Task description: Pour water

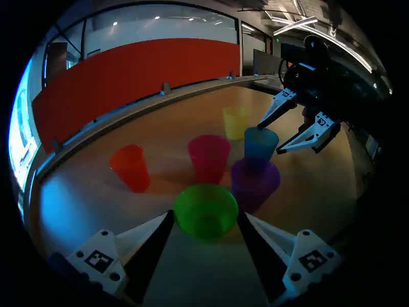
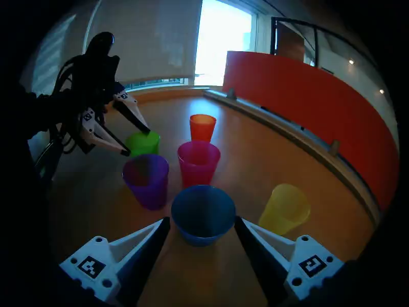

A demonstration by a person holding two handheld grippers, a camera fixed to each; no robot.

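The wooden table [image 1: 168, 128] carries six upright cups in a tight cluster, each with its long axis vertical and its mouth up. The purple cup [image 1: 254, 181] and the pink cup [image 1: 208, 158] occupy the centre. The orange cup [image 1: 130, 168] and the yellow cup [image 1: 235, 122] stand on the outside. The green cup [image 1: 205, 211] lies dead ahead of the left gripper [image 1: 205, 217], centred between its two fingers. The blue cup [image 2: 203, 214] lies likewise between the fingers of the right gripper [image 2: 202, 220]. Both grippers face each other across the cluster, level with the table and square to the cup axes. Each gripper is spread to about the width of its cup, with the fingertips at the cup wall. The views do not resolve whether the fingertips press on the wall. No water level is readable in either cup. The purple cup stands just between the green cup and the blue cup. In judgement, a pour between these two requires a lift clear of the purple cup's rim before tilting.
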